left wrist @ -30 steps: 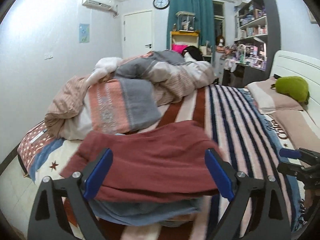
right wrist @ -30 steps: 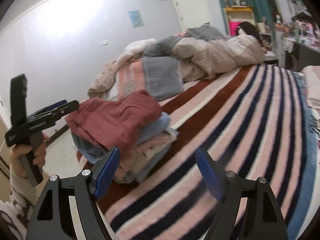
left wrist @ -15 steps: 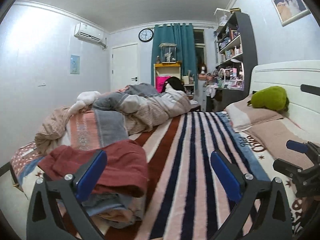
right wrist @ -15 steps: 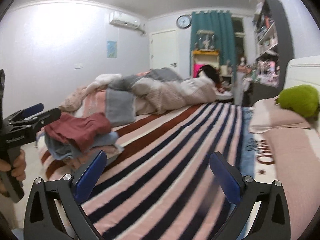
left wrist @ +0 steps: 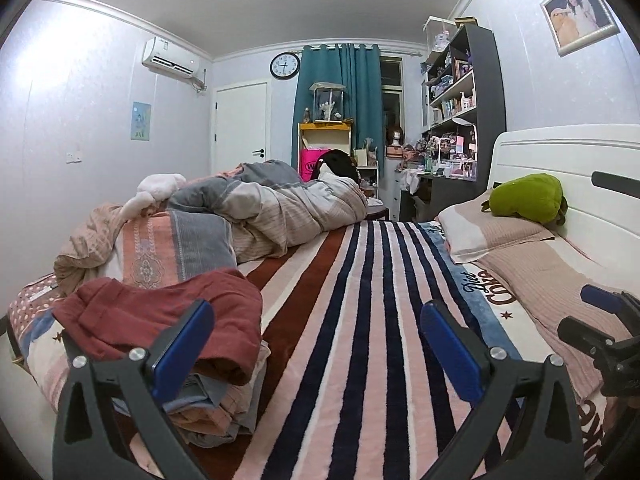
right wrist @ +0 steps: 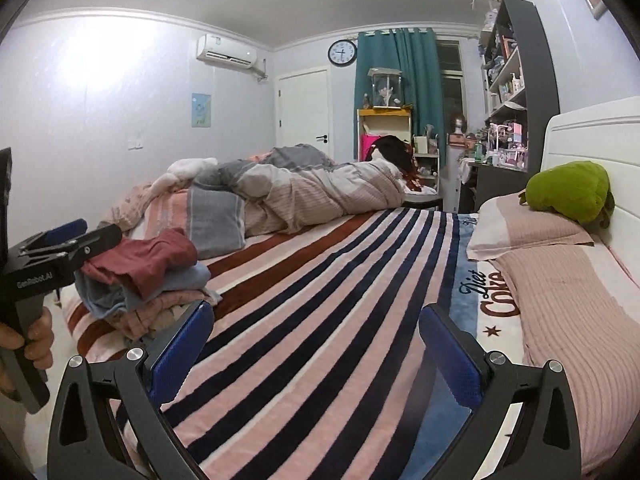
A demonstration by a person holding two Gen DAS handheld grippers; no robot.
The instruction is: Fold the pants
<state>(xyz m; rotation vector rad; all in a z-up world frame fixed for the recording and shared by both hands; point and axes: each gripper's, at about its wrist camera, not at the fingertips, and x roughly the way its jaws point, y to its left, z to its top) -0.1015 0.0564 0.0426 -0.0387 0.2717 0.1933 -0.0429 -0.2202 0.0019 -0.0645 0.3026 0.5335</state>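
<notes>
Folded dark red pants (left wrist: pixel 160 320) lie on top of a small stack of folded clothes (left wrist: pixel 216 408) at the left edge of the striped bed. The same pants (right wrist: pixel 148 260) show at the left in the right wrist view. My left gripper (left wrist: pixel 316 344) is open and empty, held above the bed just right of the stack. My right gripper (right wrist: pixel 316 344) is open and empty over the striped blanket (right wrist: pixel 320 300), well right of the stack. The left gripper also shows at the left edge of the right wrist view (right wrist: pixel 64 244).
A crumpled duvet and blankets (left wrist: pixel 248 208) are heaped at the far side of the bed. Pillows (left wrist: pixel 504 232) and a green plush (left wrist: pixel 524 198) lie by the white headboard (left wrist: pixel 560 152) on the right. Shelves (left wrist: pixel 460 112) and a door (left wrist: pixel 240 124) stand beyond.
Both grippers have pulled back and swung right, away from the stack of clothes. The red pants stay on the stack, now to the left in both views.
</notes>
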